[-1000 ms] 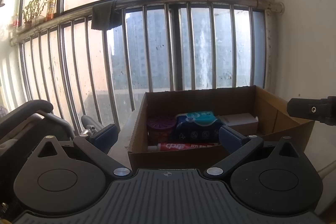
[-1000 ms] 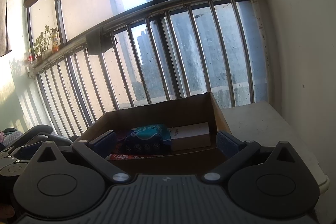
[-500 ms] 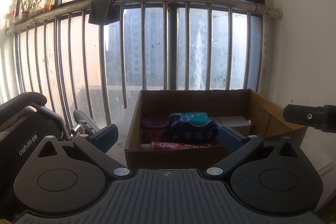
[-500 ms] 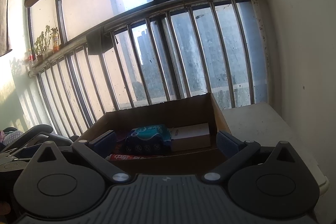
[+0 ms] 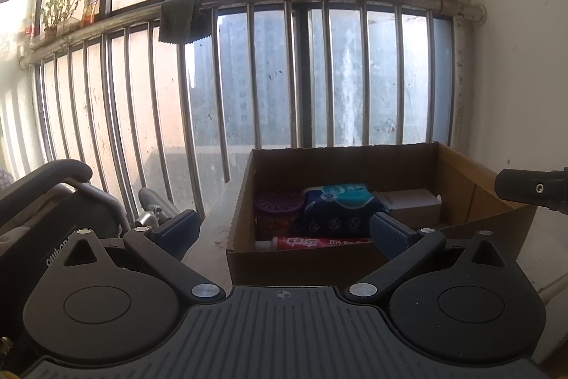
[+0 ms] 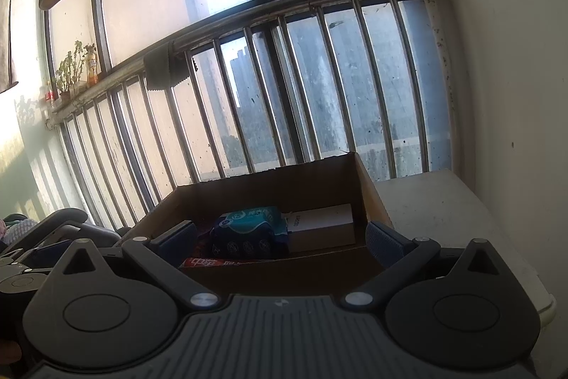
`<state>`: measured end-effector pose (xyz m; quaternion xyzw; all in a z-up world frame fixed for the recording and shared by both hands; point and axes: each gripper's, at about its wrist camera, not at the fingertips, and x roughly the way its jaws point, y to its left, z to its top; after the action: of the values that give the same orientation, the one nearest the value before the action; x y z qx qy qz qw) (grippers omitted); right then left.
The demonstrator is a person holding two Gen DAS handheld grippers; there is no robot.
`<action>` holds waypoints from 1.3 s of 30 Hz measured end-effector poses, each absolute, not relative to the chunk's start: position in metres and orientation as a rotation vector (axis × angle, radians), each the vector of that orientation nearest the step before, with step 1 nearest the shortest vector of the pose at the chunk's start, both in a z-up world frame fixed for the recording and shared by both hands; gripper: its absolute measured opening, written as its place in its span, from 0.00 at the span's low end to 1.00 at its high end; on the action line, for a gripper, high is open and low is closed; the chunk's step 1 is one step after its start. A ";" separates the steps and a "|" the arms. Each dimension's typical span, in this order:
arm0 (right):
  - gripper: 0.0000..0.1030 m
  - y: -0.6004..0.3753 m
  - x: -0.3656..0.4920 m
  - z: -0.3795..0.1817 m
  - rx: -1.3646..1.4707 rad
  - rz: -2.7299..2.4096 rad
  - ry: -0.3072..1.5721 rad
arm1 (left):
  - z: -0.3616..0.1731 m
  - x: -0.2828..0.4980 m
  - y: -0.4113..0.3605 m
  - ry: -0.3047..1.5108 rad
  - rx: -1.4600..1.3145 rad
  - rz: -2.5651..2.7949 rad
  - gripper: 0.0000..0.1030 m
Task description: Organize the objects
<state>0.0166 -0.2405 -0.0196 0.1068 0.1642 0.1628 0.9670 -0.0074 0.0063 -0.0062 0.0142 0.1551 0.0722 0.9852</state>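
An open cardboard box [image 5: 333, 162] [image 6: 269, 187] stands on a white surface by the window bars. Inside lie a purple round container [image 5: 278, 203], a dark blue and teal tissue pack [image 5: 337, 205] [image 6: 248, 229], a white carton [image 5: 411, 205] [image 6: 323, 226] and a red toothpaste tube [image 5: 319, 241] [image 6: 209, 261]. My left gripper [image 5: 284, 229] hovers open and empty in front of the box. My right gripper [image 6: 280, 237] is open and empty too, just short of the box's near wall. Part of the right gripper's body [image 5: 532, 190] shows at the left wrist view's right edge.
Metal window bars [image 5: 269, 77] run behind the box with a dark cloth [image 5: 181, 20] over the rail. A black wheelchair-like frame [image 5: 60, 194] stands at the left. White wall [image 6: 514, 59] closes the right side. The white surface [image 6: 436, 212] extends right of the box.
The left wrist view has swung slightly, tilting and shifting the box to the right in the frame. The right gripper has barely moved. Both grippers stayed open.
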 end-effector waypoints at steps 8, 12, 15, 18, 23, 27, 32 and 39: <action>1.00 -0.240 0.017 -0.022 0.216 0.330 0.336 | -0.006 -0.007 0.005 0.315 0.032 0.147 1.00; 1.00 -0.241 0.017 -0.023 0.219 0.329 0.336 | -0.006 -0.006 0.005 0.316 0.033 0.145 1.00; 1.00 -0.242 0.017 -0.023 0.220 0.327 0.336 | -0.007 -0.006 0.004 0.316 0.037 0.141 1.00; 1.00 -0.243 0.016 -0.023 0.222 0.326 0.338 | -0.007 -0.006 0.002 0.317 0.042 0.137 1.00; 1.00 -0.244 0.016 -0.023 0.223 0.325 0.336 | -0.007 -0.006 0.000 0.316 0.049 0.138 1.00; 1.00 -0.245 0.016 -0.022 0.222 0.326 0.335 | -0.007 -0.006 0.000 0.315 0.052 0.142 1.00; 1.00 -0.246 0.017 -0.021 0.228 0.328 0.333 | -0.008 -0.005 0.002 0.322 0.055 0.155 1.00; 1.00 -0.244 0.022 -0.022 0.227 0.323 0.341 | -0.007 -0.006 0.002 0.320 0.062 0.152 1.00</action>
<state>0.0216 -0.2441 -0.0218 0.1122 0.1687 0.1597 0.9661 -0.0058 0.0016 -0.0068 0.0308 0.1590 0.0756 0.9839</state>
